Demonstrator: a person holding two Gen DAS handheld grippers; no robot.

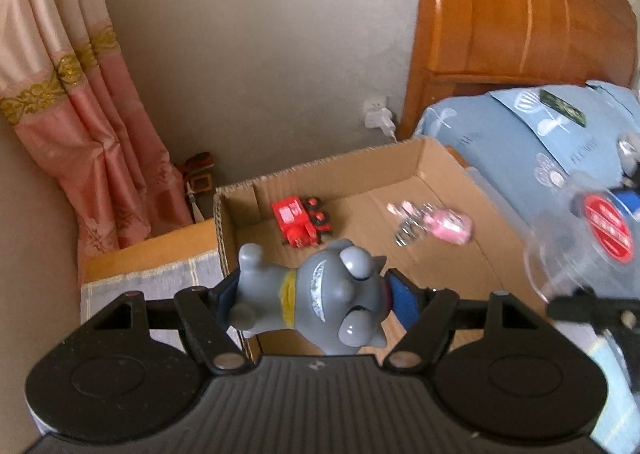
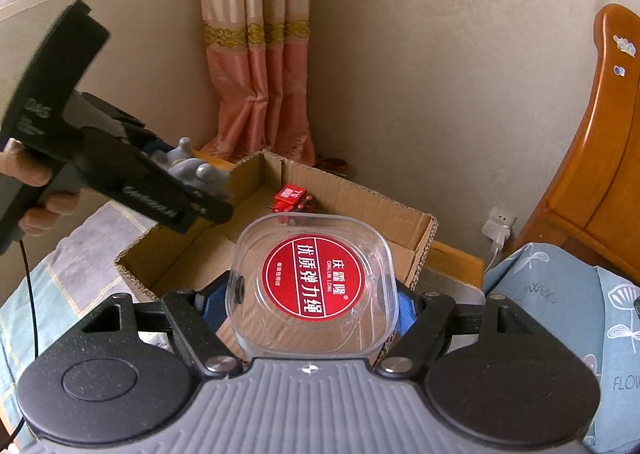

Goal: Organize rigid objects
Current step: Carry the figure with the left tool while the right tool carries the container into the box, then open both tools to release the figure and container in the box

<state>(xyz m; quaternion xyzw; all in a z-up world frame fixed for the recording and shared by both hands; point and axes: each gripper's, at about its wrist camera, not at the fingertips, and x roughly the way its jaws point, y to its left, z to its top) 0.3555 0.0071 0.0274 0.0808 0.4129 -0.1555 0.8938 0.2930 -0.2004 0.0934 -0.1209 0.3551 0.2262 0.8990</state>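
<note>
My left gripper (image 1: 316,294) is shut on a grey cat figurine (image 1: 320,294) with a yellow collar, held over the near edge of an open cardboard box (image 1: 436,254). In the box lie a red toy train (image 1: 302,220) and a pink keychain with metal rings (image 1: 436,228). My right gripper (image 2: 312,302) is shut on a clear plastic box with a round red label (image 2: 314,282), held above the cardboard box (image 2: 420,246). The left gripper (image 2: 200,190) with the figurine (image 2: 192,168) shows at the left of the right wrist view. The clear box shows blurred at the right of the left wrist view (image 1: 600,238).
The cardboard box sits on a bed with a pale checked sheet (image 2: 52,266). A blue flowered pillow (image 1: 500,138) lies to the right, under a wooden headboard (image 1: 520,14). A pink curtain (image 1: 80,114) hangs in the corner. A wall socket with a charger (image 2: 498,230) is behind the box.
</note>
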